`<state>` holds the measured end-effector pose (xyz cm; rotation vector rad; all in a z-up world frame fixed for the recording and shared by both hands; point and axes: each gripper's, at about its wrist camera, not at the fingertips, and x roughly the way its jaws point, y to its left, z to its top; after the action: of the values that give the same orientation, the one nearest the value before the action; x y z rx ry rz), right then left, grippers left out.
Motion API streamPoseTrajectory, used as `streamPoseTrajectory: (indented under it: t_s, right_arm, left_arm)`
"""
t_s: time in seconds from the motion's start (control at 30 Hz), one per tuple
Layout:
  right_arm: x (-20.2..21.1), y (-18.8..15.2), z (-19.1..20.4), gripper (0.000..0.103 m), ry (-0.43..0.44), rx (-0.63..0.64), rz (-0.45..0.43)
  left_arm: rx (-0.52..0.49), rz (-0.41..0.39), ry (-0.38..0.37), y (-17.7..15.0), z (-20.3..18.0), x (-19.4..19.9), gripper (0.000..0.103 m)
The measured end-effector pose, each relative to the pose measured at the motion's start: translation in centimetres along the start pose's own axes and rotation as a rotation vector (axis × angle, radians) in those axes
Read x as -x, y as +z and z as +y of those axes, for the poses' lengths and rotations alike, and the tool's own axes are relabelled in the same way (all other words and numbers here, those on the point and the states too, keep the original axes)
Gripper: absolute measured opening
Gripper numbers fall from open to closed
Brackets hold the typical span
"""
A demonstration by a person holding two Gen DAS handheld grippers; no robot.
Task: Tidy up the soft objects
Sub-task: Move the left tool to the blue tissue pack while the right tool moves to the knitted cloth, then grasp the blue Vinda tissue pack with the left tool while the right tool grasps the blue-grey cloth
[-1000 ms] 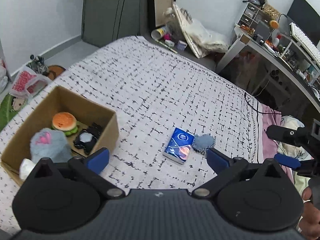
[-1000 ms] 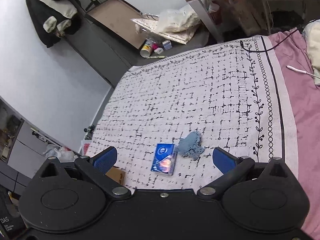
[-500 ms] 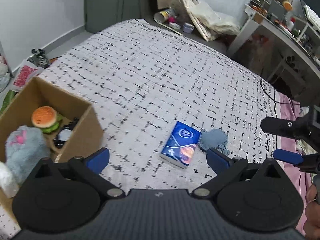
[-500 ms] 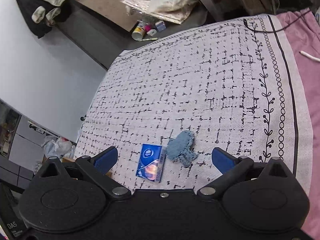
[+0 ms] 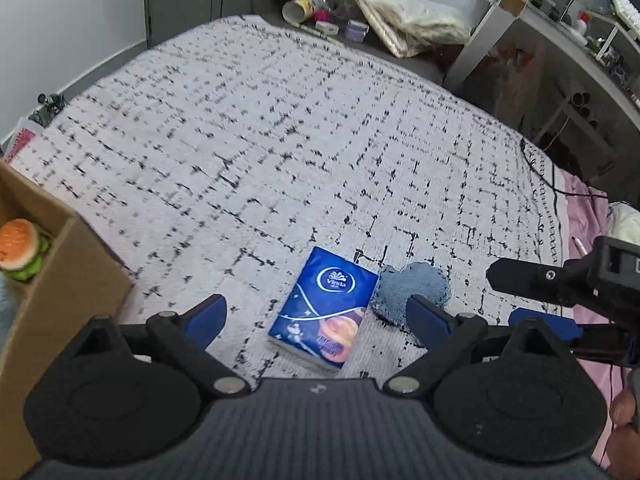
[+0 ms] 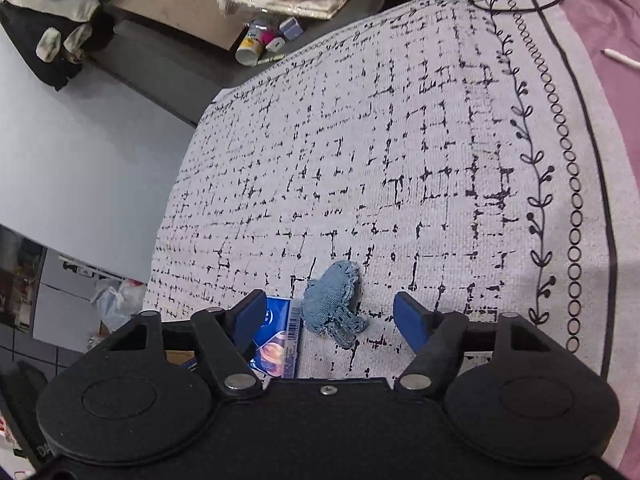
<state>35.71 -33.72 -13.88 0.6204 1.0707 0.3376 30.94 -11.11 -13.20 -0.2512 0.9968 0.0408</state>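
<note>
A blue tissue pack (image 5: 326,307) lies on the patterned bedspread (image 5: 280,140), and a blue denim heart-shaped pad (image 5: 412,290) touches its right side. My left gripper (image 5: 316,318) is open and empty, with the tissue pack between its fingers. My right gripper (image 6: 332,318) is open and empty, just above the denim pad (image 6: 334,304), with the tissue pack (image 6: 276,340) partly behind its left finger. The right gripper also shows at the right edge of the left wrist view (image 5: 536,304).
A cardboard box (image 5: 52,280) at the left holds a burger toy (image 5: 20,242). A black cable (image 5: 540,168) and a pink sheet (image 6: 616,40) with a white pen (image 6: 620,58) lie at the right. Floor clutter (image 5: 320,20) and a desk (image 5: 560,40) stand beyond the bed.
Both grippers have come closer to the tissue pack and denim pad, which now sit between their fingers. The box has slid toward the left edge of the left wrist view.
</note>
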Motion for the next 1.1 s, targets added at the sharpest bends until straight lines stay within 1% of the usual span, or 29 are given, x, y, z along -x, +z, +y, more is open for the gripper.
streamPoseTrajectory:
  t_s: [0.13,0.23,0.27,0.3,0.33,0.4,0.43,0.47,0.57,0.6,0.67,0.7,0.73,0.77,0.87,0.93,1.1]
  right_arm:
    - [-1.3,0.0,-0.1,0.067,-0.004,0.002,0.017]
    - [-2.5,0.1,-0.2,0.067,-0.009,-0.008,0.034]
    - [-2.8,0.1,-0.3,0.067,-0.011,-0.007,0.035]
    - [-3.1,0.1,-0.3,0.067,-0.01,-0.005,0.036]
    - [-3.5,0.1,-0.2,0.067,-0.01,-0.003,0.036]
    - [-3.8,0.2,-0.2,0.067,-0.003,0.004,0.026]
    - [-4.1,0.2,0.0,0.067,-0.003,0.006,0.023]
    - [-4.5,0.3,0.1,0.067,-0.017,0.008,0.006]
    - [-5.7,0.1,0.6,0.067,-0.034,0.018,0.003]
    - [-5.9,0.0,0.7,0.065,-0.044,0.029,0.001]
    - [-6.2,-0.3,1.2,0.049,-0.064,0.062,0.002]
    - [-6.4,-0.4,1.1,0.025,-0.063,0.061,0.023]
    - [-6.5,-0.5,0.8,0.023,-0.05,0.039,0.045]
    - [-6.5,-0.5,0.7,0.023,-0.045,0.026,0.045]
    - [-5.7,-0.9,1.2,0.02,-0.071,0.047,0.032]
    - [-5.0,-1.2,1.4,0.019,-0.068,0.047,0.028]
    - [-2.9,-2.2,3.1,0.019,-0.046,0.083,-0.021]
  left_arm:
    - [0.02,0.027,0.01,-0.1,0.0,-2.0,0.09]
    - [0.039,0.03,0.021,-0.3,0.2,-2.8,0.088]
    - [0.047,0.036,0.022,-0.3,0.4,-3.1,0.084]
    - [0.062,0.046,0.022,-0.4,0.7,-3.3,0.076]
    - [0.08,0.056,0.015,-0.4,1.0,-3.6,0.072]
    - [0.108,0.048,0.005,-0.5,1.4,-3.7,0.06]
    - [0.104,0.044,0.003,-0.4,1.4,-3.7,0.058]
    - [0.098,0.045,0.003,-0.4,1.3,-3.7,0.058]
    - [0.113,0.058,-0.005,-0.2,1.5,-3.7,0.056]
    - [0.122,0.061,-0.009,-0.1,1.6,-3.7,0.055]
    - [0.131,0.062,-0.01,-0.2,1.8,-3.6,0.054]
    - [0.135,0.062,-0.007,-0.2,1.9,-3.5,0.054]
    - [0.137,0.062,-0.004,-0.3,2.0,-3.3,0.054]
    - [0.137,0.064,-0.001,-0.4,2.2,-3.2,0.054]
    - [0.143,0.068,0.003,-0.4,2.6,-2.6,0.054]
    - [0.138,0.054,-0.004,-0.2,2.7,-1.6,0.054]
    - [0.118,0.01,-0.017,0.1,2.7,1.4,0.054]
